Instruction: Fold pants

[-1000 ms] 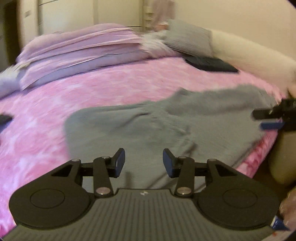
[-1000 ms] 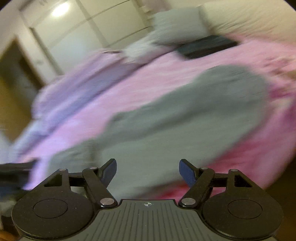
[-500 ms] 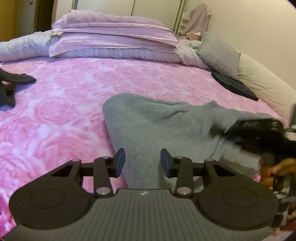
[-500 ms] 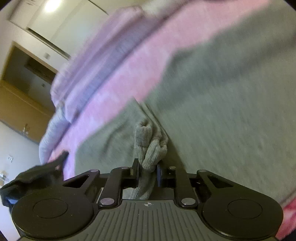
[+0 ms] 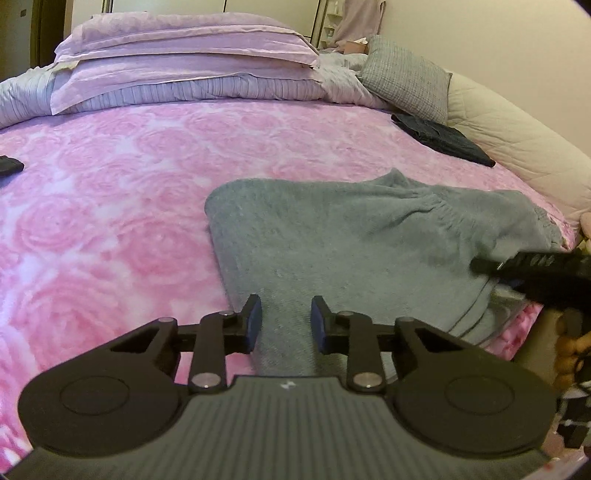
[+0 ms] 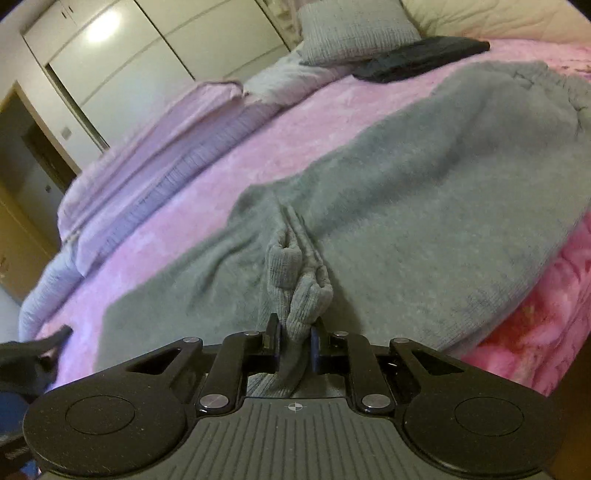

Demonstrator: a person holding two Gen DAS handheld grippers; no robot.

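Ahead of both tools: grey pants [image 5: 351,236], spread on pink bed [image 5: 110,192]. Right tool [image 6: 294,341]: clamped on bunched ribbed pants edge. Left tool [image 5: 286,325]: jaws just narrowing, parted, astride pants fabric, pads not pressing.

Warm, dim indoor light fills both views, and its one visible trace is a soft white glare on the pale wardrobe door [image 6: 107,29] far behind the bed [image 6: 303,122], while the doorway beside that wardrobe stays dark. Shadows are faint and soft, darkest under the black claw bodies at the bottom of each picture, and the pink bedspread [image 5: 110,192] looks slightly washed out. Fisheye bending curves the bed's edges and blackens the corners; the right claw [image 5: 532,264] at the left view's edge is smeared with blur, as is fine fabric texture.
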